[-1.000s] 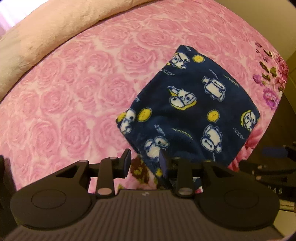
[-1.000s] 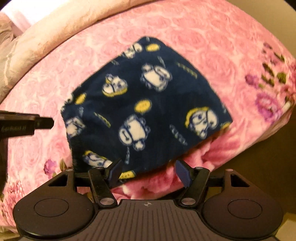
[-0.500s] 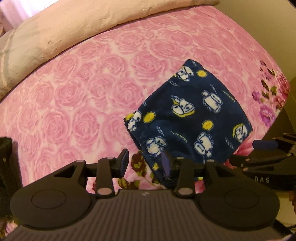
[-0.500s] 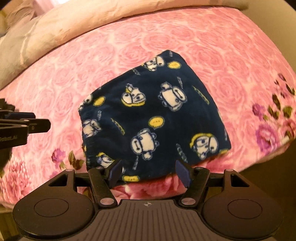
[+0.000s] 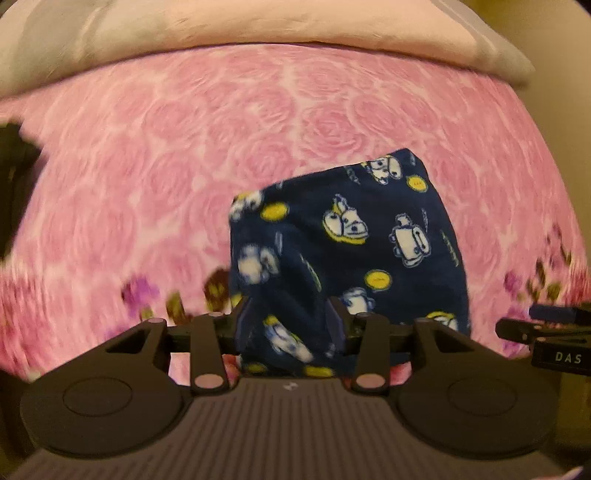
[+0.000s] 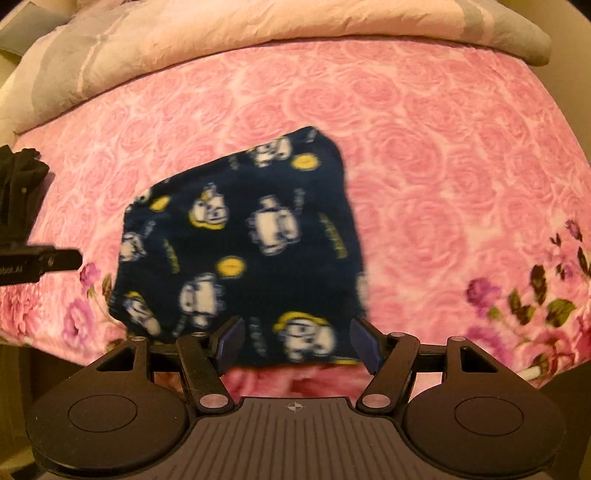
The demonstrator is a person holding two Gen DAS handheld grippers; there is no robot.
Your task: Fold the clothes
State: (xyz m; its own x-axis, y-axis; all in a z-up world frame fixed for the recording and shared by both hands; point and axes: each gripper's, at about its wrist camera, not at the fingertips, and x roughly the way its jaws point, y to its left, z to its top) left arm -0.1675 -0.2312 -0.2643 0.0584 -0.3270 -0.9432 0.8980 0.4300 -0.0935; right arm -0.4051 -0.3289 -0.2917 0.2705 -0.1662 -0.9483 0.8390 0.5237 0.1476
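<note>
Navy fleece with white cartoon figures and yellow speech bubbles, this is the folded garment that lies on the bed, on the pink rose-pattern blanket. It sits close to the near edge of the bed, where the blanket has a border of purple flowers. The garment is folded into a compact, roughly four-sided shape, and it lies flat.

My left tongs are open, the two fingers stand apart with a gap between them, and they hold nothing. Through this gap I see the near edge of the garment, but I cannot tell if the tips touch the cloth or hover just above it. My right tongs are also open, wider than the left ones, and they are empty too. They are at the near edge of the garment, one blue pad on each side of a cartoon figure with a yellow cap.

In the right wrist view, my left tongs come in from the left side, beside the garment's left edge. A beige and grey duvet is bunched along the far side of the bed. Something dark lies at the left edge of the blanket; I cannot tell what it is.
</note>
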